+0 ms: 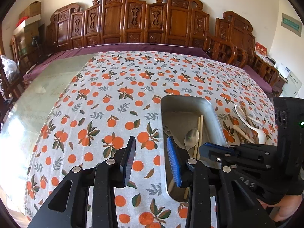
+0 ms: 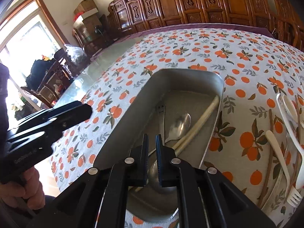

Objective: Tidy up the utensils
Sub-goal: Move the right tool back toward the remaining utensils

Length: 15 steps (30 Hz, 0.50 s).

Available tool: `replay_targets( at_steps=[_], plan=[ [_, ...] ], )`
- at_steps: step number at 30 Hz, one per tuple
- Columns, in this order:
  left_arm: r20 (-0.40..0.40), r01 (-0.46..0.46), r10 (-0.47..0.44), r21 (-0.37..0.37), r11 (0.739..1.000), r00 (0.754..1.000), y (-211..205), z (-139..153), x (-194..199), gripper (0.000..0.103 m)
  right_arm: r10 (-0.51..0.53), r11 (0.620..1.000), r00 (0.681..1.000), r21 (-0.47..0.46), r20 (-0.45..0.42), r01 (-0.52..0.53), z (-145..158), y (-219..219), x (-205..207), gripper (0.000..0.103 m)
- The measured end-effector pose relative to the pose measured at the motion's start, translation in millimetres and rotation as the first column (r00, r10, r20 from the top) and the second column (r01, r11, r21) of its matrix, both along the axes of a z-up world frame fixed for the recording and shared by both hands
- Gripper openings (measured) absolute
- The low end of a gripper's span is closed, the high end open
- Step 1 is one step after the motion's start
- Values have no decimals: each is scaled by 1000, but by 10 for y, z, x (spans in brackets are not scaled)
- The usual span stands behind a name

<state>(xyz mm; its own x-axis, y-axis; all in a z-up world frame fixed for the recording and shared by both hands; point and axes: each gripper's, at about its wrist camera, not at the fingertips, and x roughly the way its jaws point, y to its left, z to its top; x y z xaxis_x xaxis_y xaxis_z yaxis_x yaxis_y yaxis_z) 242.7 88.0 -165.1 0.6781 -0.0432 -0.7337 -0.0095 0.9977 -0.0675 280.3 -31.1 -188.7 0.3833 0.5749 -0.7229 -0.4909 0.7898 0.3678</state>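
Steel tray [image 2: 121,133] holding spoon [image 2: 180,125] and chopsticks [image 2: 197,125], left gripper [image 1: 151,157] parted, empty, right gripper [image 2: 152,157] nearly closed, empty, lettering unreadable

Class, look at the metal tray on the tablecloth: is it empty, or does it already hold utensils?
Not empty: the metal tray holds a metal spoon and pale chopsticks.

The far and left stretches of the white tablecloth printed with oranges [image 1: 114,87] lie bare, giving wide passage; the rectangular steel tray [image 2: 216,79] stands mid-cloth, its walls fencing in a steel spoon [image 2: 180,125], pale wooden chopsticks [image 2: 199,119] and a steel-handled utensil [image 2: 161,114]; just right of it, white plastic spoons and forks [image 2: 285,125] with brown chopsticks clutter the cloth; carved wooden chairs [image 1: 133,19] wall the table's far edge.
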Motion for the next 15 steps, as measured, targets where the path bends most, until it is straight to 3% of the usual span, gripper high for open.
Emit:
replay_targets(
  at_steps=[7,12,15],
  plan=[
    [7,51,-51,-9,999,999,-229,18,5,43,-25,1000,995,15,94,24,359,-522,-141,11],
    [14,96,-96,-15,995,995,-479,32,19,60,-65,997,986,-31,156,70,527,-958,-186,11],
    [17,122,-122,-18,992,992,-618,37,21,64,-85,992,978,-71,192,100,577,-1216,-195,11]
  ],
)
